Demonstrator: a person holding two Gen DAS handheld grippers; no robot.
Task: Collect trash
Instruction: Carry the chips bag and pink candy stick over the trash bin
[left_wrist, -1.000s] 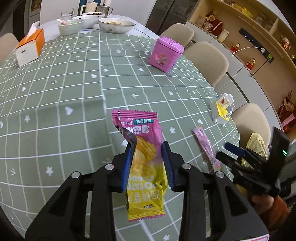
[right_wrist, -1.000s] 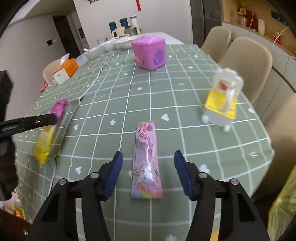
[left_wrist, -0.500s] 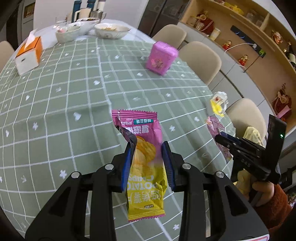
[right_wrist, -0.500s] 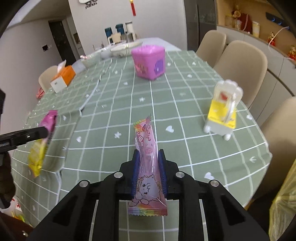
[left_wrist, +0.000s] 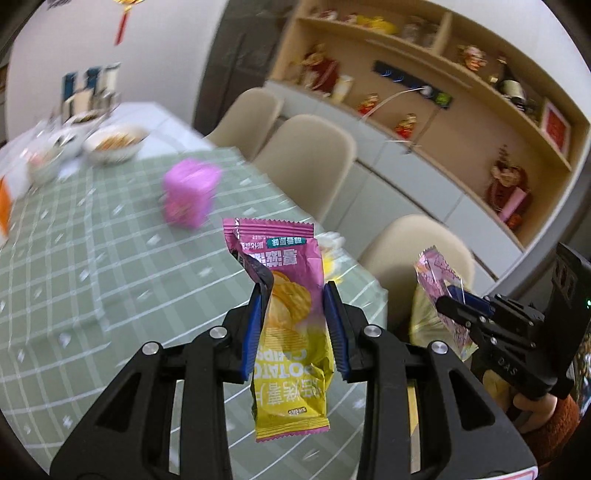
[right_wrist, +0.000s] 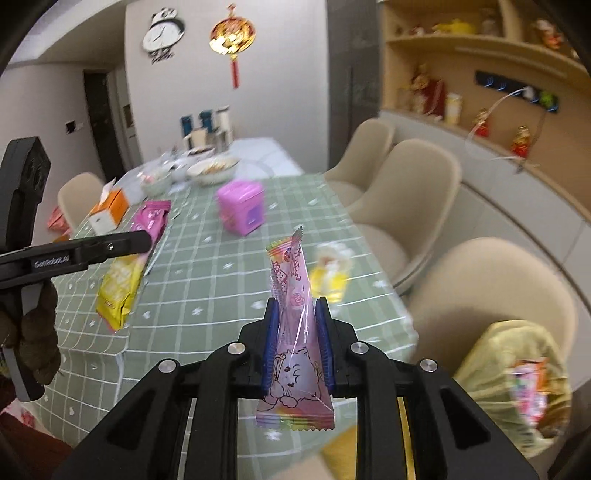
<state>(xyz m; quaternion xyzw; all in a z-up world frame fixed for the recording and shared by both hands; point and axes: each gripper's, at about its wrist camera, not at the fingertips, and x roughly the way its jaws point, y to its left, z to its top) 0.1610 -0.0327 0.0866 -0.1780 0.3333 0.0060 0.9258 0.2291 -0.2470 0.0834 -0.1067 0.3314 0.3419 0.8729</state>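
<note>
My left gripper (left_wrist: 293, 295) is shut on a pink and yellow potato chip bag (left_wrist: 290, 332), held in the air above the green checked tablecloth (left_wrist: 92, 266). My right gripper (right_wrist: 295, 314) is shut on a slim pink candy wrapper (right_wrist: 293, 325), also lifted off the table. The same wrapper (left_wrist: 437, 280) shows at the right of the left wrist view in the other gripper. In the right wrist view the chip bag (right_wrist: 125, 273) hangs at the left. A yellow-lined trash bin (right_wrist: 517, 376) with wrappers inside stands low right, past the table's corner.
A pink box (right_wrist: 242, 212) sits mid-table; a small yellow and white toy (right_wrist: 330, 273) stands near the right edge. An orange tissue box (right_wrist: 110, 210) and bowls (right_wrist: 212, 170) lie at the far end. Beige chairs (right_wrist: 413, 206) line the right side, before a cabinet with shelves.
The right gripper shut on the pink wrapper that lay on the table and lifted it. Both grippers rose with their wrappers and swung toward the right side of the table.
</note>
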